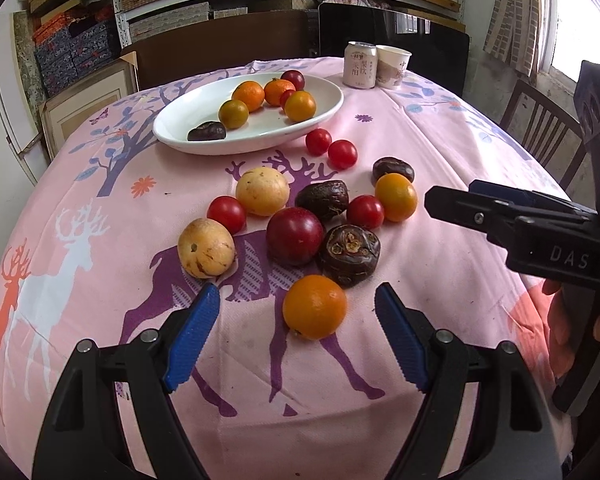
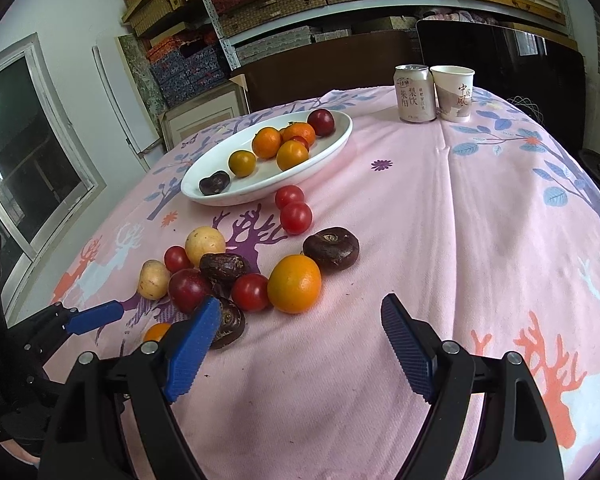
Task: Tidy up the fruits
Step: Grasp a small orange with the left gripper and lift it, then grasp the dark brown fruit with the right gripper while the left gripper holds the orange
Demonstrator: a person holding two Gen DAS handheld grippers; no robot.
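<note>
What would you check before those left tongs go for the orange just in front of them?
1. Left tongs open: ok.
2. Orange lies between the blue pads, untouched: ok.
3. Dark fruit touches the orange behind; may get nudged: not ok.
4. Right tongs open, holding nothing: ok.
5. White plate has bare room: ok.
6. Pad height against the tablecloth: cannot tell.

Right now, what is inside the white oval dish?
The white oval dish holds four orange citrus fruits, a dark plum, a dark water chestnut and something small and red, mostly hidden behind the citrus.
</note>
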